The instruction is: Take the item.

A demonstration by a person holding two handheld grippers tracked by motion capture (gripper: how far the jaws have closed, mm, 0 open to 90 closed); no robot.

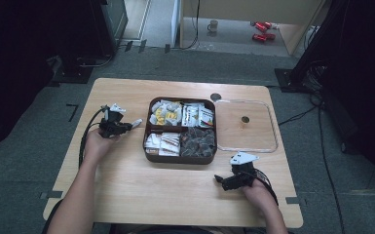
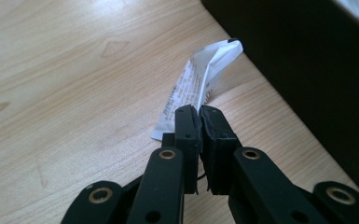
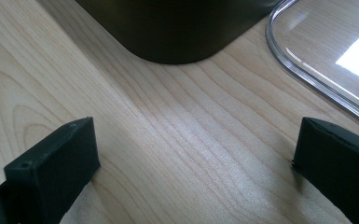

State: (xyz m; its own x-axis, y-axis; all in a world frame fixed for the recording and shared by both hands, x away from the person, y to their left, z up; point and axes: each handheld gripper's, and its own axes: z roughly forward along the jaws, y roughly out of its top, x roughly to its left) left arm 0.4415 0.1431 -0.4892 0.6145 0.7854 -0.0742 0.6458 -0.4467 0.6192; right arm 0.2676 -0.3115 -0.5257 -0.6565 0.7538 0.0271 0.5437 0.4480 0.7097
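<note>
So the left gripper (image 2: 199,114) is clamped tight on a small white printed paper sachet (image 2: 200,86), holding it low over the pale wooden tabletop (image 1: 126,185), just left of the dark brown four-compartment tray (image 1: 181,160) full of packets. Right gripper (image 1: 220,178) sits with its jaws wide apart near the tray's front right corner, beside the clear plastic lid (image 1: 272,146).

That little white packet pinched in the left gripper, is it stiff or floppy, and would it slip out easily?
The white packet looks thin and creased, so it is probably floppy and light. The left gripper pinches only one end, and the free end still stands out, so it likely has a little stiffness. Its smooth wrapper could be slippery in so small a grip.
</note>
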